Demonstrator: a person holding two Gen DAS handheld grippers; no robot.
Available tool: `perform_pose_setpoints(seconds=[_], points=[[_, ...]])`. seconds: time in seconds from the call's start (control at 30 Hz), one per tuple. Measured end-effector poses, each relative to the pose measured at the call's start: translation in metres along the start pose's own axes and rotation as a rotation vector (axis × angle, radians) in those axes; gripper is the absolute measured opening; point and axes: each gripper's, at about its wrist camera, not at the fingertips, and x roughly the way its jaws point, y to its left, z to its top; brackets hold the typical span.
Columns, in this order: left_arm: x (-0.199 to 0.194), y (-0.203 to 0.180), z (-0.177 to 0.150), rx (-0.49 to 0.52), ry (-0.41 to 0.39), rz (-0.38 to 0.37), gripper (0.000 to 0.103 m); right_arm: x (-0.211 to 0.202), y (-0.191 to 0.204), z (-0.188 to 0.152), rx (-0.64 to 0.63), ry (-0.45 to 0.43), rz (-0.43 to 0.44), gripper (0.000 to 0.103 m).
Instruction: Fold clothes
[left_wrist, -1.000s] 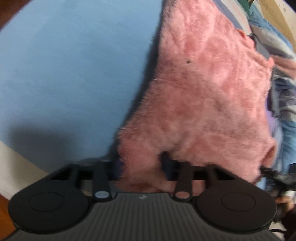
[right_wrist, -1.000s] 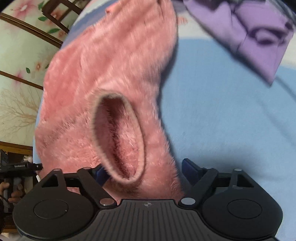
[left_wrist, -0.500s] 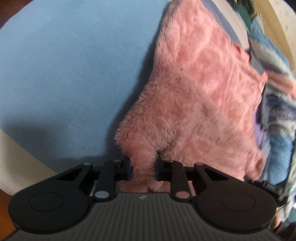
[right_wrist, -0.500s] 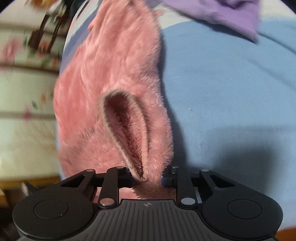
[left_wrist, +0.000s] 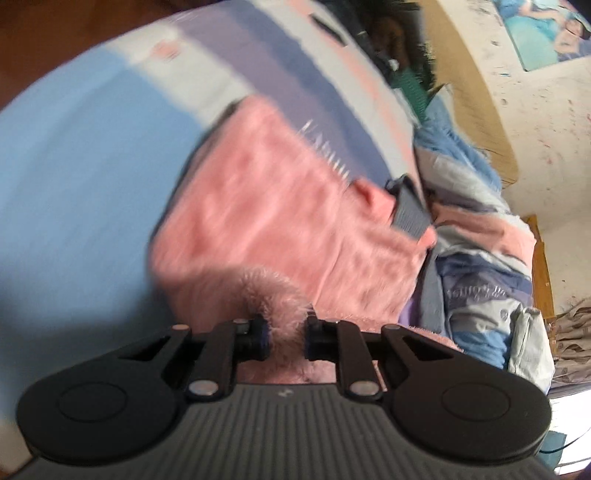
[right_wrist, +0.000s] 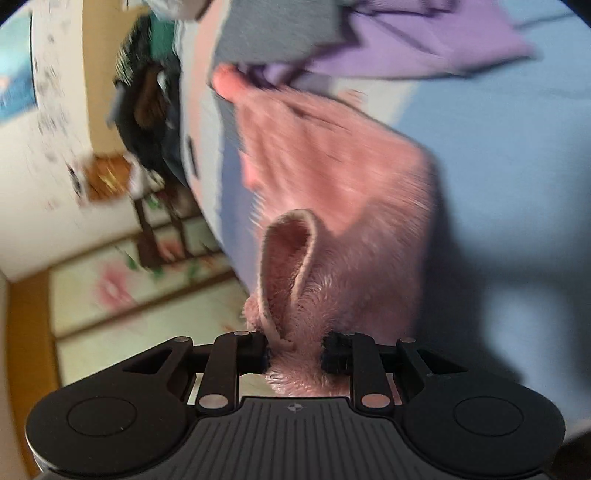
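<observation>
- The left gripper is pinching a bunched fold of the fluffy pink fleece garment between its two fingers, and the fuzz is poking out right above the pads.
- Ahead of those left fingers the rest of the pink fleece is spreading out over the light blue bedsheet; this view is pretty blurry.
- To the right of the left fingers a heap of mixed clothes in blue, grey and pink is sitting just beside the fleece.
- The right gripper is clamping down on the same garment, with a cuff-like opening with a pale trimmed edge standing up as a loop just ahead of the left finger.
- Beyond the right fingers the fleece is trailing away toward a purple cloth lying at the far end of the sheet.
- Off to the left of the right fingers a floral sliding panel is showing.
</observation>
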Motion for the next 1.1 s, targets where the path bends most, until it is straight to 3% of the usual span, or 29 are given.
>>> perform_pose_setpoints(seconds=[0.13,0.27,0.37,0.53,0.63,0.7,0.77,0.8,0.87,0.93,1.0,1.07,1.1], points=[[0.027,-0.014,0.068,-0.018,-0.038,0.019,0.017,0.04,0.03,0.035,0.064,-0.063,0.009,0.022],[0.076,-0.01,0.137,-0.09,-0.024,0.13,0.017,0.084,0.041,0.079,0.151,-0.154,-0.097,0.024],[0.109,-0.015,0.167,-0.076,-0.009,0.195,0.017,0.109,0.053,0.098,0.073,-0.176,-0.156,0.025],[0.139,-0.03,0.174,0.042,0.011,0.255,0.017,0.117,0.057,0.1,-0.039,-0.183,-0.191,0.025],[0.139,-0.022,0.173,0.024,0.018,0.235,0.018,0.116,0.052,0.103,-0.069,-0.168,-0.181,0.03],[0.136,-0.021,0.175,0.033,0.023,0.222,0.02,0.115,0.055,0.105,-0.126,-0.149,-0.183,0.036],[0.128,-0.026,0.173,0.075,0.017,0.211,0.021,0.107,0.067,0.101,-0.224,-0.149,-0.199,0.048],[0.122,-0.03,0.171,0.106,0.01,0.206,0.021,0.1,0.076,0.098,-0.293,-0.16,-0.209,0.051],[0.106,-0.041,0.162,0.188,-0.005,0.201,0.024,0.087,0.097,0.09,-0.451,-0.199,-0.261,0.069],[0.092,-0.051,0.153,0.245,-0.008,0.218,0.026,0.071,0.112,0.078,-0.57,-0.255,-0.315,0.074],[0.08,-0.057,0.145,0.279,-0.024,0.239,0.037,0.061,0.115,0.066,-0.628,-0.252,-0.331,0.075],[0.066,-0.058,0.139,0.287,-0.071,0.303,0.082,0.063,0.11,0.052,-0.641,-0.181,-0.34,0.077],[0.06,-0.058,0.14,0.283,-0.103,0.341,0.089,0.067,0.103,0.045,-0.641,-0.138,-0.353,0.077]])
